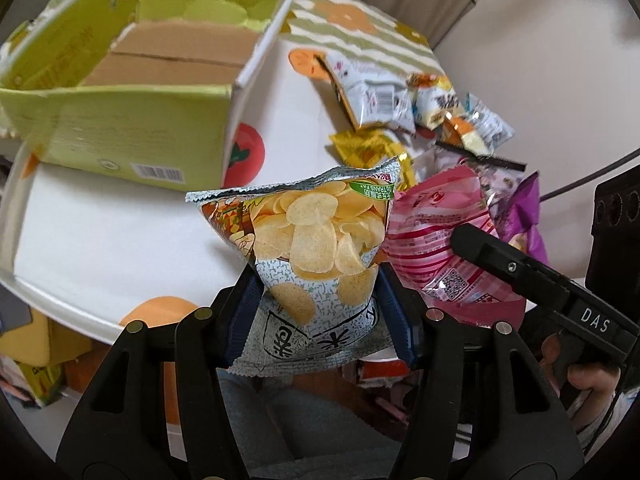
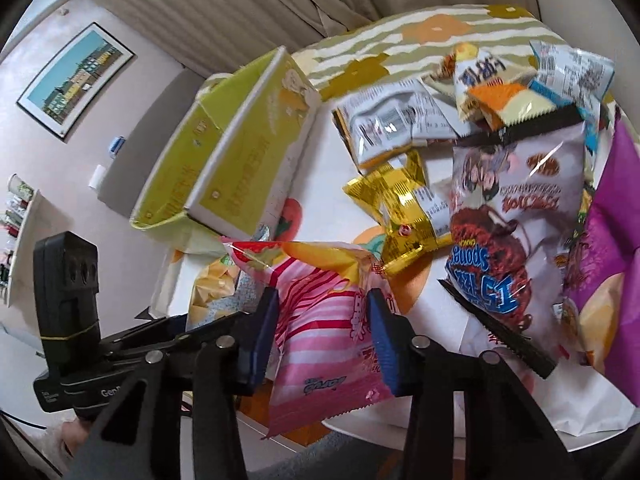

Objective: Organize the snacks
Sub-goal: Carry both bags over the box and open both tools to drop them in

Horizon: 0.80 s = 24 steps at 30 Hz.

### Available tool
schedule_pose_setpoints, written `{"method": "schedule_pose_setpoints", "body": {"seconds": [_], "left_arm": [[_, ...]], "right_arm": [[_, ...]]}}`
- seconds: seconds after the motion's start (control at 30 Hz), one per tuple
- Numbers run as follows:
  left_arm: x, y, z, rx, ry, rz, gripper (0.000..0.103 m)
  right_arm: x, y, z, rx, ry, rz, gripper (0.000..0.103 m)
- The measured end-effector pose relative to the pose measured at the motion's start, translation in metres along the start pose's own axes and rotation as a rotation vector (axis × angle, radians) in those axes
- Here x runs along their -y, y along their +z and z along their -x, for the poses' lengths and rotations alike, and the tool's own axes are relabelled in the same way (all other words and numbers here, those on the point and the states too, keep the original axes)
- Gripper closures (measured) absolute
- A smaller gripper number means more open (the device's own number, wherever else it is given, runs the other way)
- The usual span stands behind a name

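One fruit-print tablecloth, curtains behind.

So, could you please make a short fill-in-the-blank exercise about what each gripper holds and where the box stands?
1. The left gripper is shut on a bag picturing potato ____.
2. The right gripper is shut on a striped bag coloured ____.
3. The open box on the table is mainly ____ outside.
4. The inside bottom of the box is plain brown ____.

Missing words: chips; pink; green; cardboard
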State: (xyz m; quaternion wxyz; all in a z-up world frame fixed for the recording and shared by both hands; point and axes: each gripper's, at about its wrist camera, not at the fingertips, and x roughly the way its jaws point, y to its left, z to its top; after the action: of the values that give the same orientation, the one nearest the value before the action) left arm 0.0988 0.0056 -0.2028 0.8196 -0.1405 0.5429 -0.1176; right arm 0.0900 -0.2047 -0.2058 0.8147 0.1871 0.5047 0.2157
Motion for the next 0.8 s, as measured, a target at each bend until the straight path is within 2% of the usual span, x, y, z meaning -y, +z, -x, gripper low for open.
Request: {"method": "schedule_pose_setpoints", "body": {"seconds": [0.2,0.37,0.6,0.8], "left_arm": [[0.006,0.012,0.051,0.124,0.029,0.010,0.049],[-0.005,0.041,0.084,0.222,0.063,0.011,0.049],[-0.050,0.110,0.106,0.291,0.093,-0.011,0.049],[-0.104,0.184,0.108,0.292,0.100,-0.060,0.049]], "right_arm": [[-0.019,0.018,0.025,0.047,0.047,0.063,0.062],[-0.041,0.045,0.039,0.103,0.081,0.128,0.062],[-0.084,0.092,0.039,0.189,0.102,0.181,0.062],[-0.125,0.134,0.009,0.246,0.107,0.154,0.062]]}}
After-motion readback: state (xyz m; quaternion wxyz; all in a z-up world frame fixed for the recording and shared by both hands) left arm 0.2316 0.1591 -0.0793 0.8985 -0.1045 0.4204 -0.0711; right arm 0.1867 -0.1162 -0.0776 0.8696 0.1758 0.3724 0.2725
